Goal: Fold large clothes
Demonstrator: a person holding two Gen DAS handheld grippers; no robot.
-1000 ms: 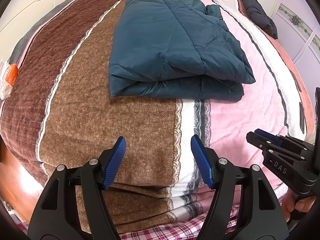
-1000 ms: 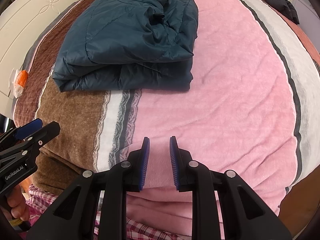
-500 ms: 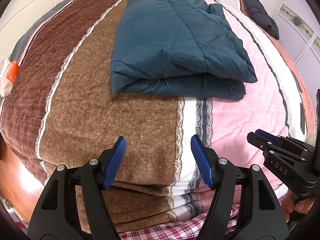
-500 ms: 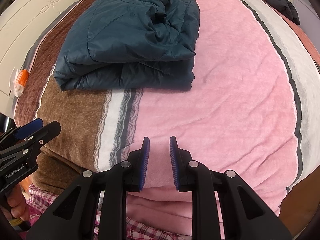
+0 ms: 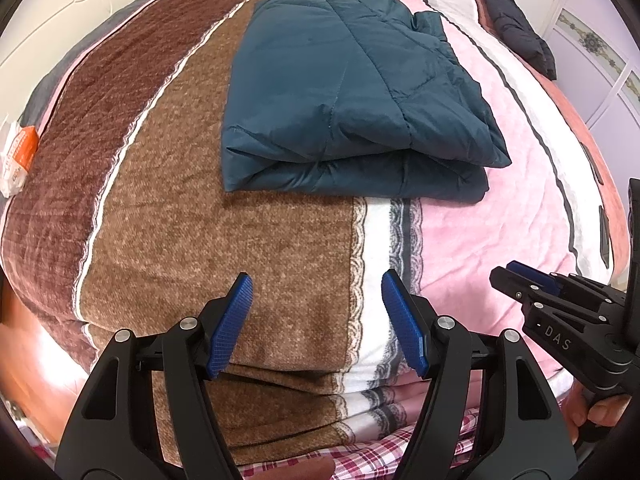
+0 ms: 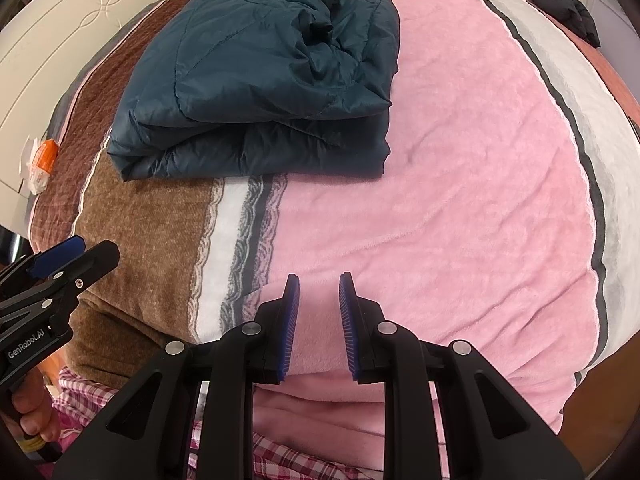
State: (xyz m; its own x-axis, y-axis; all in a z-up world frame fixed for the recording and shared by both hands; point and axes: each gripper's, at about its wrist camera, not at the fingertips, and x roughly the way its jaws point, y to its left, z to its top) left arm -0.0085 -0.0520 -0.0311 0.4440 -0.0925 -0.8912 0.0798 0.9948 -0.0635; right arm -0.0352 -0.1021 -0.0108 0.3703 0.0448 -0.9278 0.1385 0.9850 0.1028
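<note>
A dark teal quilted jacket [image 5: 344,96] lies folded into a thick rectangle on the striped blanket [image 5: 208,240], its folded edge toward me. It also shows in the right wrist view [image 6: 264,80]. My left gripper [image 5: 316,312] is open wide and empty, well short of the jacket over the brown stripe. My right gripper [image 6: 319,308] is empty with a narrow gap between its blue pads, over the pink stripe [image 6: 460,200], apart from the jacket. Each gripper shows at the edge of the other's view.
A black garment [image 5: 520,28] lies at the far right of the bed. An orange and white packet [image 5: 18,152] sits at the bed's left edge by the cream headboard [image 6: 52,40]. A plaid cloth [image 6: 280,460] hangs below the near edge.
Both grippers have dropped back slightly or tilted, so the jacket sits a little lower in each view. Neither jaw opening has changed and the jacket has not moved on the bed.
</note>
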